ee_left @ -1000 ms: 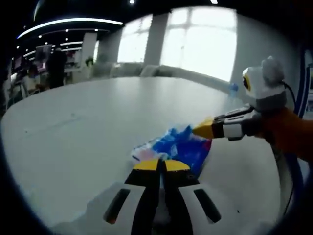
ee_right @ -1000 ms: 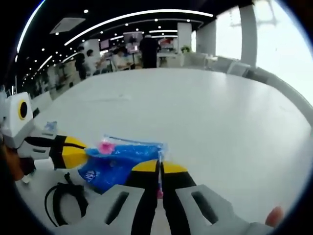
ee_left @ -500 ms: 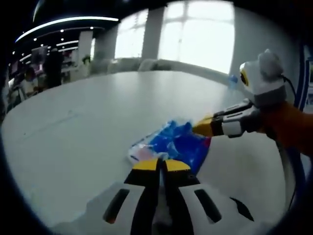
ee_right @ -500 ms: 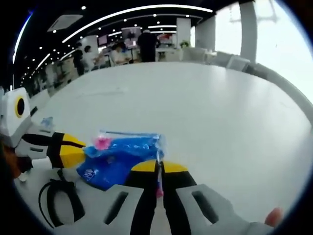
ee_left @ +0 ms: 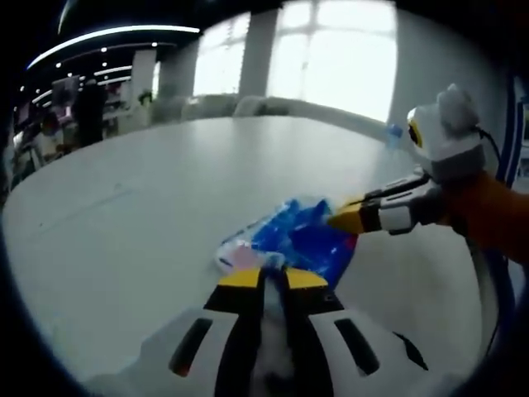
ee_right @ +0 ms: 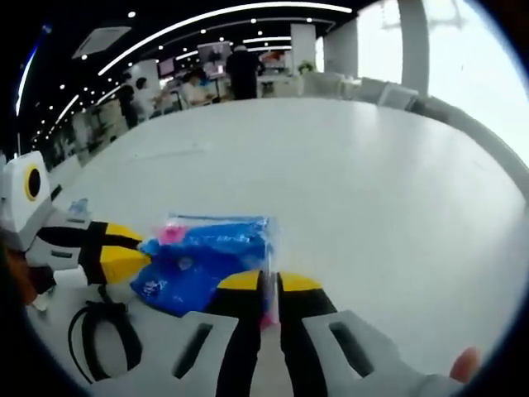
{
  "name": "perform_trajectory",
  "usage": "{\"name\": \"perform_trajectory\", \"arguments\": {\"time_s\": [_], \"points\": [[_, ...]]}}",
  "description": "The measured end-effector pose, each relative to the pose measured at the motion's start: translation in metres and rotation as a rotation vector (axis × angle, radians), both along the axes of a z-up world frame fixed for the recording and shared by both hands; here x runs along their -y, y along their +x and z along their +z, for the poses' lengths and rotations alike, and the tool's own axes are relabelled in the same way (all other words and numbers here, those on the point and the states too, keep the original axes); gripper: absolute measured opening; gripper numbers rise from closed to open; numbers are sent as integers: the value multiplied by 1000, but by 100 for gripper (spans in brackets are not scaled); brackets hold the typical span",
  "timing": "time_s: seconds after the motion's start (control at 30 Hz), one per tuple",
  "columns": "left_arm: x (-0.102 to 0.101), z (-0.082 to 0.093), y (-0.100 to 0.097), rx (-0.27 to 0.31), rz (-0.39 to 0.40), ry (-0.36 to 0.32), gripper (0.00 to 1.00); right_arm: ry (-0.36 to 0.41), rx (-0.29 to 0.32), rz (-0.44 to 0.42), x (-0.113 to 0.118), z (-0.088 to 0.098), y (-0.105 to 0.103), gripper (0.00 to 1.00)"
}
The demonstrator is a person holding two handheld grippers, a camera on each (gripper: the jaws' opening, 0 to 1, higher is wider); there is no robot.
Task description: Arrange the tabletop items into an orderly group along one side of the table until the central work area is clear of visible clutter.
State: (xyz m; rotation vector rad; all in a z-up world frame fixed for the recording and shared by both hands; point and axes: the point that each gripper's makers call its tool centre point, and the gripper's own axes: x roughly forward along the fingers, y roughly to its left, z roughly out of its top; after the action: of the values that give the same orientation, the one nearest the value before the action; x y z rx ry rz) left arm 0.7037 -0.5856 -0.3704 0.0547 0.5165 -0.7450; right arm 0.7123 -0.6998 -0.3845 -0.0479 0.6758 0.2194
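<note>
Blue packet (ee_right: 207, 260) lies on the white table (ee_right: 364, 182), pinched at opposite edges by the left gripper (ee_left: 273, 277) and right gripper (ee_right: 269, 285), so both should carry it sideways together, level.
</note>
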Motion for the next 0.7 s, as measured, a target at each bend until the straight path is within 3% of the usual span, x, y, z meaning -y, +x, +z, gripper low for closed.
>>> {"name": "perform_trajectory", "arguments": {"time_s": [0.37, 0.7], "points": [[-5, 4, 2, -8, 20, 1, 18, 8, 3, -2, -1, 3, -1, 8], [-3, 3, -2, -23, 13, -1, 21, 6, -1, 4, -2, 3, -3, 7]]}}
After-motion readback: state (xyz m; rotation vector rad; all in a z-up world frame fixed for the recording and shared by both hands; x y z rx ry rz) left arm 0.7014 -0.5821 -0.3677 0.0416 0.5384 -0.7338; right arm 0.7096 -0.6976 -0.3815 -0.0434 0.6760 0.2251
